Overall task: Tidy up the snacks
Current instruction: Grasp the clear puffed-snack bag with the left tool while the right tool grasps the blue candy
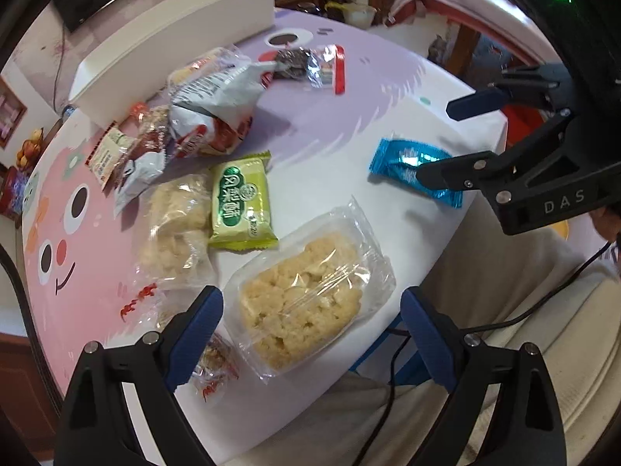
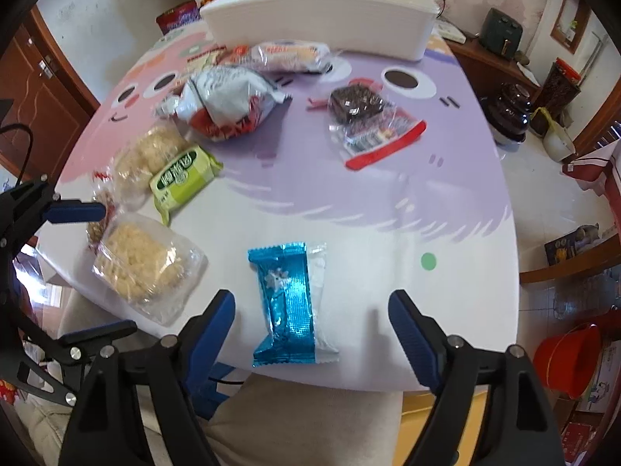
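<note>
Snacks lie on a round cartoon-print table point(image 2: 349, 209). My left gripper point(image 1: 310, 310) is open, its jaws on either side of a clear-wrapped rice cake point(image 1: 302, 303) near the table's front edge; the cake also shows in the right wrist view point(image 2: 143, 268). My right gripper point(image 2: 312, 314) is open around a blue foil snack point(image 2: 289, 303), also in the left wrist view point(image 1: 407, 167). Farther out lie a green packet point(image 2: 182, 180), a second rice cake point(image 2: 143, 159), a silver-red bag point(image 2: 229, 105) and a dark brownie pack point(image 2: 361, 112).
A long white bin point(image 2: 318, 11) stands at the table's far edge. More small wrapped snacks point(image 1: 128, 155) lie to the left. A beige cushion point(image 2: 302, 419) sits below the table's near edge. A red bucket point(image 2: 566, 357) stands on the floor at right.
</note>
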Action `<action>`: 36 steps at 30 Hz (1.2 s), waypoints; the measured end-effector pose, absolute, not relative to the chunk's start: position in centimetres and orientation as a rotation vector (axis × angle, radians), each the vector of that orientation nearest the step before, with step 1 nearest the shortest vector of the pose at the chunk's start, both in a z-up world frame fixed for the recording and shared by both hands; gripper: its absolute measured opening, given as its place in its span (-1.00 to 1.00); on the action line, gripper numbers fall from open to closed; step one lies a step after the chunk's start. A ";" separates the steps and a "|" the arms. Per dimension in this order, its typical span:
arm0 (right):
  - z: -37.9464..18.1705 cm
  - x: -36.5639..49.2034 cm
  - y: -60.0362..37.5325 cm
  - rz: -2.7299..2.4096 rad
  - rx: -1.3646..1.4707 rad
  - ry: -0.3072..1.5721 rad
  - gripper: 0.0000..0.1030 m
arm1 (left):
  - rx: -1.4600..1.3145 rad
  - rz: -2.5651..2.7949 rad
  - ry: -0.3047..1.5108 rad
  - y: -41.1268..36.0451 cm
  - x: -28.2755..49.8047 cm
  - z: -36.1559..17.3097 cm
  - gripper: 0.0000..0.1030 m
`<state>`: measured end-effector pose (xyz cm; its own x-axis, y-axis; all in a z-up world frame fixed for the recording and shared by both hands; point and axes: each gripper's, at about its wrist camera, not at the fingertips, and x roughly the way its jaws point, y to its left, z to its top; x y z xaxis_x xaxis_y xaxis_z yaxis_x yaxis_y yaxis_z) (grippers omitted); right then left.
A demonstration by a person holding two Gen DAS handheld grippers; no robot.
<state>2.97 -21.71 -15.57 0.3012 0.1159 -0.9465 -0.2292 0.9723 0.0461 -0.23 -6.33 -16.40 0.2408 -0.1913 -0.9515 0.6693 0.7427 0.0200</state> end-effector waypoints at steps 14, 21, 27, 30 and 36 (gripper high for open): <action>-17.4 3.1 -21.5 0.238 -0.160 1.300 -0.18 | 0.647 -0.611 1.192 -8.4 -0.4 -19.0 0.63; -17.1 3.3 -21.6 0.233 -0.149 1.292 -0.40 | 0.615 -0.591 1.212 -8.1 1.1 -19.1 0.63; -17.2 3.3 -21.7 0.235 -0.145 1.294 -0.41 | 0.524 -0.576 1.233 -7.4 2.4 -19.3 0.62; -17.2 3.3 -21.7 0.240 -0.139 1.299 -0.42 | 0.473 -0.554 1.227 -6.8 3.4 -19.0 0.26; -17.0 3.5 -21.5 0.259 -0.123 1.301 -0.48 | 0.338 -0.516 1.222 -5.1 5.2 -17.5 0.01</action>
